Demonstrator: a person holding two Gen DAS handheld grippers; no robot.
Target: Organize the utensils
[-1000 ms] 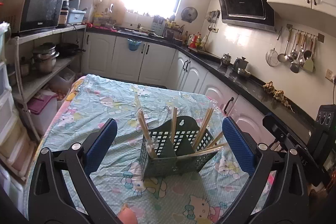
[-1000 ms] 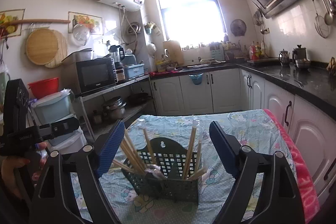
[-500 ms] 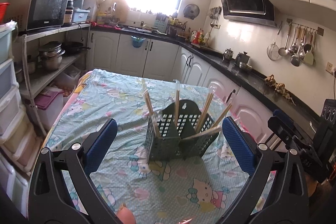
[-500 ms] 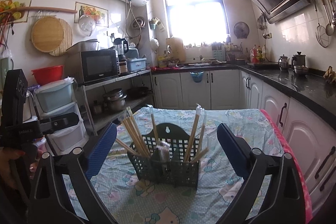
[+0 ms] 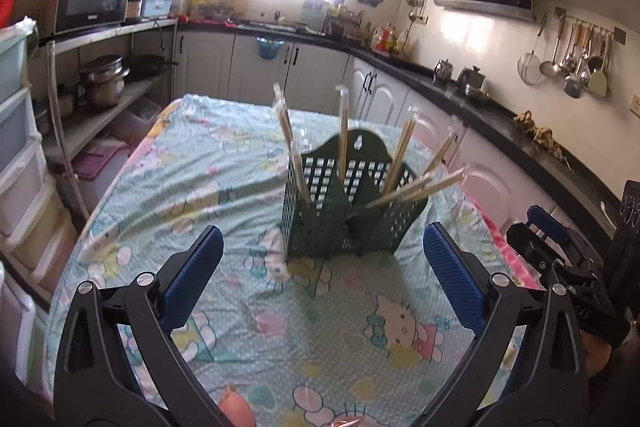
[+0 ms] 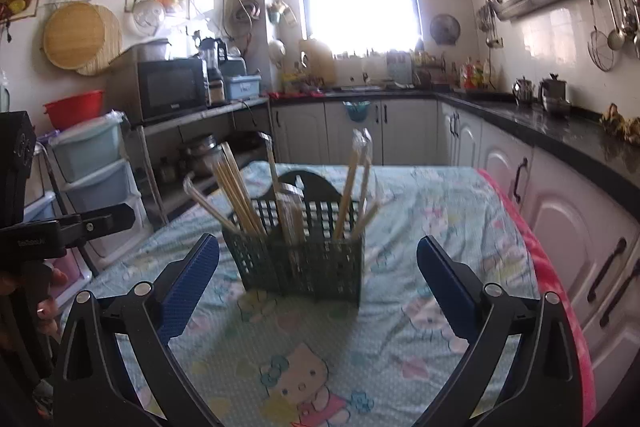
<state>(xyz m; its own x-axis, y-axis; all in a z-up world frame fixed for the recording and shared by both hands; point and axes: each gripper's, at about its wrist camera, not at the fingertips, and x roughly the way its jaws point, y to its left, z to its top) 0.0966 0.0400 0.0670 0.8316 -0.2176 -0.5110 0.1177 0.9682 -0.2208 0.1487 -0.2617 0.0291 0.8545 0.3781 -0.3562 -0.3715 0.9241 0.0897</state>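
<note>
Upright on the cartoon-print cloth [image 5: 256, 311] of the counter stands a dark green perforated utensil basket [image 5: 344, 215], with wrapped pale wooden chopsticks [image 6: 240, 191] leaning out of its compartments at several angles. It sits ahead of both tongs, apart from them and roughly centred between their blue pads [image 5: 192, 279]. Left tongs [image 5: 320, 267] gape wide and hold nothing; right tongs [image 6: 318, 271] have just been opening, now wide, with nothing between them.

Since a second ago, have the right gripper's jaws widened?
Yes. The right gripper has just been opening; its blue pads now stand clear of the green basket, nothing between them.
</note>
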